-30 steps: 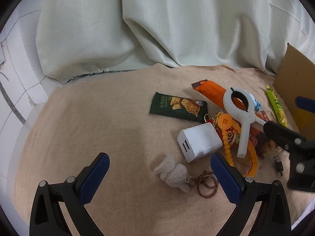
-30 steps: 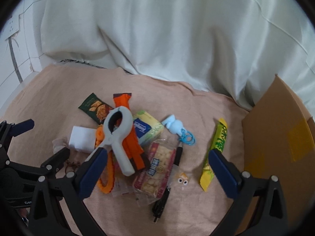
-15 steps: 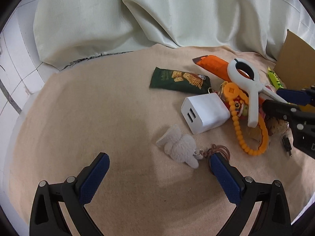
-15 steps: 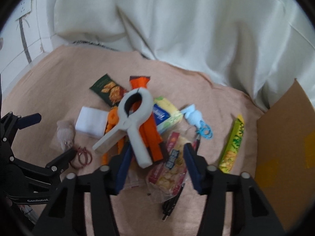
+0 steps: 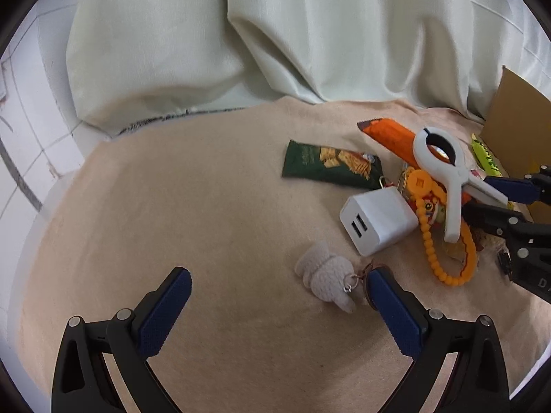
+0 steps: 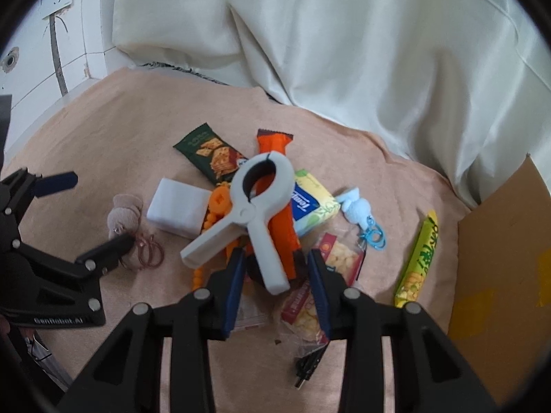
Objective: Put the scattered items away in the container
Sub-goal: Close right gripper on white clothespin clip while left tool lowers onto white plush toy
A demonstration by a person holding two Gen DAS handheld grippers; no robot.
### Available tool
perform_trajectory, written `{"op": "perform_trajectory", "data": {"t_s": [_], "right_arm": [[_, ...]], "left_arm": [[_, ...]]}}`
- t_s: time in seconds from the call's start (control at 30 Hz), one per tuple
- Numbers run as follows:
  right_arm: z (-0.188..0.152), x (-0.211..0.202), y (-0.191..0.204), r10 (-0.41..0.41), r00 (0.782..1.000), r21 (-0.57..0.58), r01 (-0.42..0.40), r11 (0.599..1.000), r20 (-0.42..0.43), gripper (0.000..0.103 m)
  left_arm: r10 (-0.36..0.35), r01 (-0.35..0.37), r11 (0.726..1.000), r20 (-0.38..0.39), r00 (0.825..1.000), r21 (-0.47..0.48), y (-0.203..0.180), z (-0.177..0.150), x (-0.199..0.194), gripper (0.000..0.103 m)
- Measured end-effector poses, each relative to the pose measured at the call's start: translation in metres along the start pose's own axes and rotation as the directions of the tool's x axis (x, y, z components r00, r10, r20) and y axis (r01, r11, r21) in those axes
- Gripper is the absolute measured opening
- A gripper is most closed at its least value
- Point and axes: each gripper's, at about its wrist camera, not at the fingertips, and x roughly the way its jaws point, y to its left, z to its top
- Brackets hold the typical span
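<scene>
Right gripper (image 6: 277, 268) of mine is narrowed around the near handle of the big white clamp (image 6: 256, 203), blue pads (image 6: 234, 282) just beside it on either side, though I can't tell if they're actually pressing it yet. Left gripper (image 5: 275, 289) is spread wide over bare cloth, with the fuzzy beige plush keychain (image 5: 327, 273) sitting just inside its right finger (image 5: 392, 306).

Near stuff first: a clear bag of crackers (image 6: 320, 285) and a black cable plug (image 6: 304, 371) lie right under my right tool. The clamp sits on top of the pile, lying across an orange wrapper bar (image 6: 279, 186) and an orange bead strap (image 5: 447, 241), so those are kind of pinned. Left of it is the white charger cube (image 5: 377, 222), smooth plastic with two ports. Further back there's a dark green cracker packet (image 5: 330, 167), a yellow-and-blue tissue pack (image 6: 311, 203) and a pale blue plush charm with a blue clip (image 6: 358, 211). Off to the right lies a long yellow-green candy stick (image 6: 420, 258), close to the cardboard box (image 6: 499, 261), which stands at the far right edge with yellow tape on its flap.

Everything's on a soft peach towel-like cloth (image 5: 172, 206). Behind that hangs a wrinkly off-white curtain (image 6: 344, 41), with white tiled wall (image 6: 41, 44) on the left.
</scene>
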Motion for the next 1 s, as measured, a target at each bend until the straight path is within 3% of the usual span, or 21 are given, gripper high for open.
{"op": "perform_trajectory", "data": {"t_s": [0.1,0.23,0.53,0.87,1.0], "right_arm": [[0.0,0.002,0.001,-0.004,1.0,-0.004,0.004,1.0,-0.003,0.042],[0.001,0.002,0.002,-0.007,1.0,-0.01,0.007,1.0,-0.005,0.042],[0.001,0.002,0.003,-0.008,1.0,-0.013,0.008,1.0,-0.01,0.042],[-0.001,0.001,-0.001,0.034,0.999,0.007,-0.033,0.999,-0.012,0.04],[-0.002,-0.003,-0.004,0.054,0.999,0.021,-0.054,0.998,-0.004,0.04]], "left_arm": [[-0.002,0.001,1.0,0.027,1.0,0.026,0.002,0.0,0.002,0.103],[-0.036,0.036,0.999,-0.006,0.999,0.037,0.001,-0.002,0.014,0.103],[-0.133,0.132,0.991,-0.035,0.99,-0.035,0.006,-0.009,0.033,0.103],[-0.146,0.148,0.988,-0.039,0.989,0.05,-0.007,-0.012,0.038,0.103],[-0.164,0.165,0.985,-0.037,0.986,0.041,-0.007,-0.01,0.038,0.103]]}}
